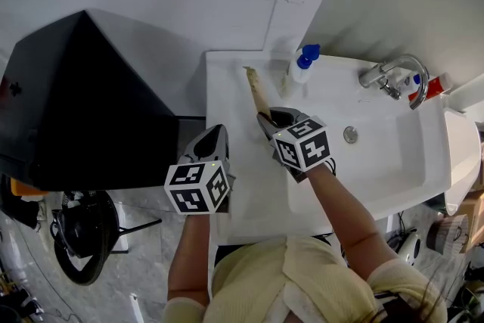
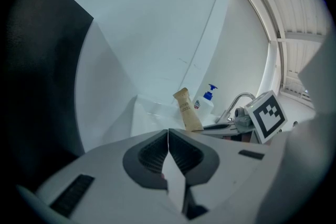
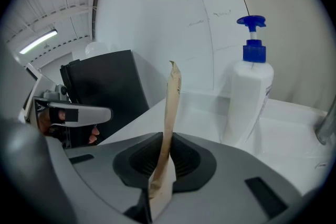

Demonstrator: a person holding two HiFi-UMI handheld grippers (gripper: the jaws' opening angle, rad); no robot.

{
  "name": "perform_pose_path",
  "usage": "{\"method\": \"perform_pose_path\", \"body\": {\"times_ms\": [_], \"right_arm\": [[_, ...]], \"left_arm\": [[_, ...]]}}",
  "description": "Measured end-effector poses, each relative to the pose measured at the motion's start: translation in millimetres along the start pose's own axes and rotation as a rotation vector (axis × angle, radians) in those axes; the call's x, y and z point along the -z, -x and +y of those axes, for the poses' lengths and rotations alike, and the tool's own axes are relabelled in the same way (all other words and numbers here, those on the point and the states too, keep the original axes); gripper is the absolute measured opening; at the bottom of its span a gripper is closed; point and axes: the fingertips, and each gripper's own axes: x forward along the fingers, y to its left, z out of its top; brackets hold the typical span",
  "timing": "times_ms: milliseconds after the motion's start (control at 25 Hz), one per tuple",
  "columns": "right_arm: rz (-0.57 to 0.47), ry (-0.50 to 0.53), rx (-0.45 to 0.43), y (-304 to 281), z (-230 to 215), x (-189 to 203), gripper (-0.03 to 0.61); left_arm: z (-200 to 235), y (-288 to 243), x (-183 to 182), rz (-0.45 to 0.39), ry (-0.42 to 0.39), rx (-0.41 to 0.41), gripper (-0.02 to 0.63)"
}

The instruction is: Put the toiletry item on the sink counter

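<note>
While the right gripper (image 3: pixel 167 153) pinches one end of the brown packet (image 3: pixel 172 97), its length juts ahead just beside the soap bottle (image 3: pixel 251 97); the left gripper (image 2: pixel 168 136), jaws together and empty, hangs farther away.

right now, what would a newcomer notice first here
The tan paper sachet, pinched in the right gripper over the left of the sink counter. Next, the white blue-pump bottle at the counter's back edge, and the left gripper, shut and empty, at its left edge.
</note>
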Motion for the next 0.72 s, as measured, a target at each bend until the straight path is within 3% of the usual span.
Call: {"method": "perform_pose_path", "body": {"times_ms": [720], "right_arm": [[0.032,0.058,0.038,-22,-6,-6,0.048]], "left_arm": [[13,-12,-6,0.001,0.003,-0.001,0.038]]}}
